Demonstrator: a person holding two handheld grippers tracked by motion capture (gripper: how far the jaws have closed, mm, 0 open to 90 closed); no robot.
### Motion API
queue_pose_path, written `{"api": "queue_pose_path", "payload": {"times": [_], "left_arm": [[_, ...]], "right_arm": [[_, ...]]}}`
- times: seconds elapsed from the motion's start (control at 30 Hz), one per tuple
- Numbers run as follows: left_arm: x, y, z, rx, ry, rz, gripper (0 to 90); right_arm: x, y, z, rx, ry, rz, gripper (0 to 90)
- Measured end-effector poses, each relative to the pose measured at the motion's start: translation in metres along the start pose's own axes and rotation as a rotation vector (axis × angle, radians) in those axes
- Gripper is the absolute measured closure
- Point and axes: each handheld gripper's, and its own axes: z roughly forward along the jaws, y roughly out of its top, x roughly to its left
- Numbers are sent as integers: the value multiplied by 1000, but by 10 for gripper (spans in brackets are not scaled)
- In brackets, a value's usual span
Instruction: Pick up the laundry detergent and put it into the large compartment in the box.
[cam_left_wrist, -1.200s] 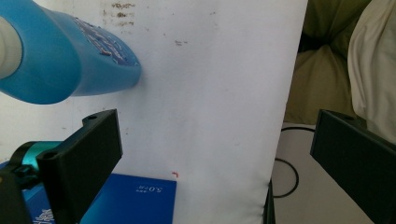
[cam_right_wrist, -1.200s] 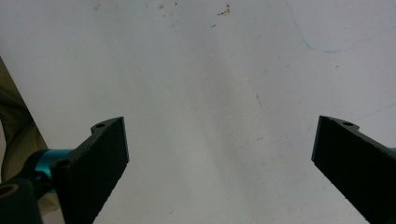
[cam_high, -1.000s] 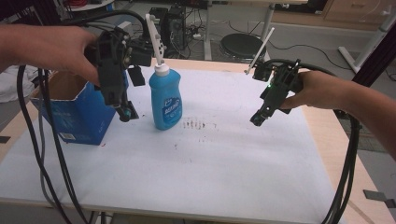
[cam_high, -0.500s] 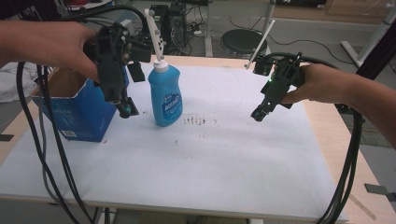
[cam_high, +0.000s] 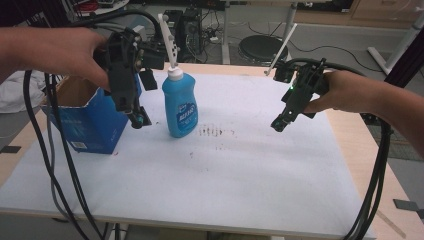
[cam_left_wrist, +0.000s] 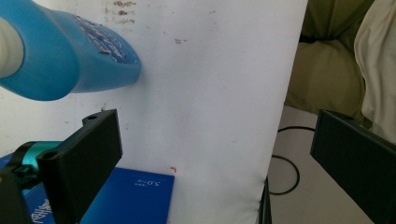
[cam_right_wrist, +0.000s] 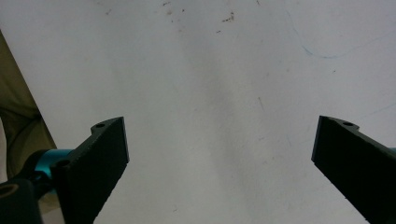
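Both grippers hover empty near the blue bottle; little has shifted.
I keep the left gripper just left of it, the right gripper well right, jaws wide open.

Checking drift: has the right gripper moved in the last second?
No. In the high view the right gripper hangs at the same spot right of the brown stains.

Blue bottle, white cap, upright on white sheet, just beside blue box.

- High view: even, moderate room light; slightly soft focus throughout.
- White sheet bright, soft shadows only.
- Gripper views: jaws near-black, detail lost; bottle at upper left blurred.
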Motion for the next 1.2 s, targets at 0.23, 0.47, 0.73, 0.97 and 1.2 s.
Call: {"api": "queue_pose_path", "payload": {"times": [0.23,0.47,0.73,0.97,1.2], "left_arm": [[2,0,-1,5,14,-34,21],[18,3,-3,-9,52,-210,22],[36,7,-5,-25,67,-353,21],[47,14,-3,-56,74,-438,21],[63,21,2,-74,77,-542,22]], "right_arm": [[-1,0,-1,-3,-4,0,29],[0,-1,-1,-4,-7,-6,29],[-3,-1,0,-2,-5,-7,29],[-5,-2,0,-13,-3,-9,29],[-7,-5,-2,-14,-5,3,29]]}}
